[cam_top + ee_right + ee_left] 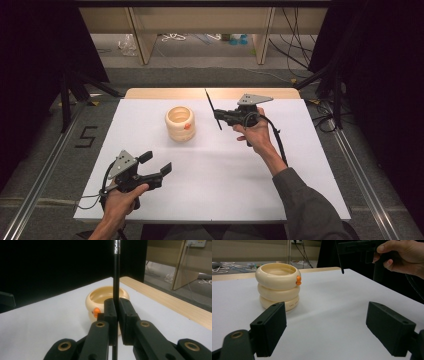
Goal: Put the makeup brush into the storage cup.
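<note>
Right gripper (218,118) is clamped tight on a thin black rod (213,109), held above the far-right part of the table (300,165). In the right gripper view the rod (116,277) is straight, smooth and slightly glossy, with a short bright band near its top, and it runs up between the black pads (110,312) with no gap visible. In the high view it crosses the jaws tilted, upper end leaning toward the far left.

Cream holder (180,123) stands upright just left of the rod, far-centre on the table, apart from the rod. Shape: three stacked rounded rings, like fat doughnuts, open at the top and hollow inside. Matte, smooth plastic look. Small orange nub (298,280) sticks out of the top ring on the side facing the right gripper.

Left gripper (156,163) is at the near-left, jaws spread wide, nothing between them. Its blocky matte-black pads (269,330) have flat faces with screw holes, and they frame bare table with the holder beyond. Grey three-cornered plate (123,163) on top of it; same kind of plate (254,99) on the right one.

Table top is a flat white sheet with a light wood edge (165,93) showing along the far side. Floor around is grey carpet with metal rails.
</note>
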Demonstrator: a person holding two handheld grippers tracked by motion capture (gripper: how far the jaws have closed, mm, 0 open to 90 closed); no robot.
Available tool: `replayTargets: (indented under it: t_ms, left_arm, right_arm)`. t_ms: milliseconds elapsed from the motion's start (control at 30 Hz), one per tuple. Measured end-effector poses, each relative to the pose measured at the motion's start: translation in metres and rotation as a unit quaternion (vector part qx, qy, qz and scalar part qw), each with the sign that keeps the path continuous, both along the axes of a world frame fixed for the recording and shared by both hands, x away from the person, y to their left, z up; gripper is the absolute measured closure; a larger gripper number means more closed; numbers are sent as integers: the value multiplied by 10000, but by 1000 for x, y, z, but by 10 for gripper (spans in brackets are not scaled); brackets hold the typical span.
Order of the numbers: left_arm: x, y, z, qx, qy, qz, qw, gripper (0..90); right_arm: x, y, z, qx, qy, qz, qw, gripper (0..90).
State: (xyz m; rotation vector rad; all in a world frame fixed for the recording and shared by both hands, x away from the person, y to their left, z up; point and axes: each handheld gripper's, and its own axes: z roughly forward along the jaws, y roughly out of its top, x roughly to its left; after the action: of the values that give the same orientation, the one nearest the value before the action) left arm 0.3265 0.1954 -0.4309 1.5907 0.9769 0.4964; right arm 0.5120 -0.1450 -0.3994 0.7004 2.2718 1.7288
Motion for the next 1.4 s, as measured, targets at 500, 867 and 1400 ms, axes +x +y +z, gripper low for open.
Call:
replayTargets:
  t_ms: [500,867,1400]
  left_arm:
    - [0,0,0,2,0,0,10000,160]
    - [0,0,0,1,-6,-14,10000,159]
    - [0,0,1,13,12,-14,10000,159]
  right_arm:
    - [11,23,1,119,-98,23,9999,857]
    - [18,36,0,219,-49,23,9997,857]
    - [23,57,4,226,-54,37,9997,857]
